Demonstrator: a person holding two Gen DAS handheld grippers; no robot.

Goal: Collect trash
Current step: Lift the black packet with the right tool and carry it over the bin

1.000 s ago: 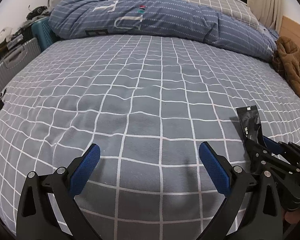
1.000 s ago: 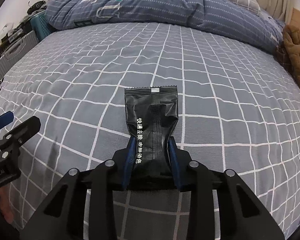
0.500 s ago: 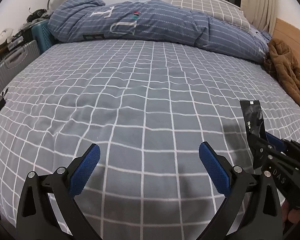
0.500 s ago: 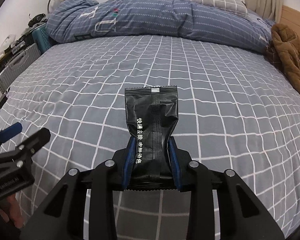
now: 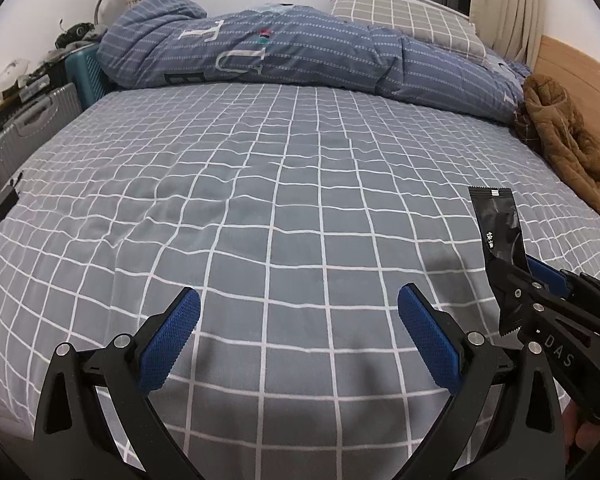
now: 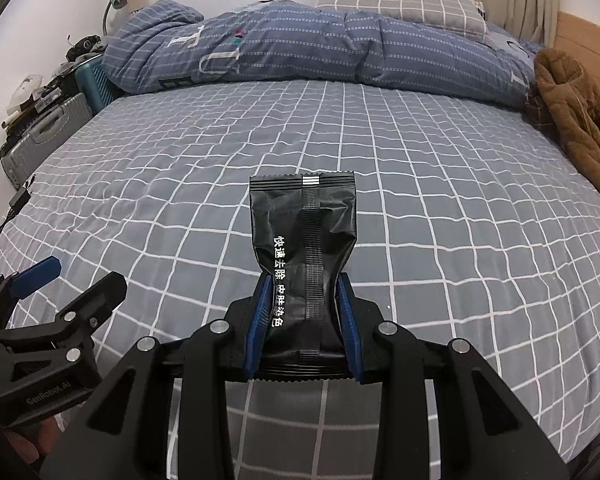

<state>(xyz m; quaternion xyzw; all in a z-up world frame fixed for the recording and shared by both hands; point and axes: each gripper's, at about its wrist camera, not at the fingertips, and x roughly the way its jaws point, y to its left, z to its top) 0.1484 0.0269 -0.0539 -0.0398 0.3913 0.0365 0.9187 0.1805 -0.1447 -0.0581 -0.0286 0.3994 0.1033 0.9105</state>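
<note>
Wrapper (image 6: 304, 264) stands clamped in right gripper (image 6: 304, 300) above bed (image 6: 440, 208); left gripper (image 5: 298, 320) gapes empty.

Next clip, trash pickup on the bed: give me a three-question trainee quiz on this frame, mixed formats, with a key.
1. True or false: the left hand-held gripper holds something.
2. What is clamped in the right hand-held gripper? A) brown jacket B) black wrapper C) grey pillow
3. Fill in: the brown jacket lies at the bed's ____ edge in the right wrist view.

Key: 1 false, its jaws stand open and empty. 2 B, the black wrapper. 3 right.
</note>
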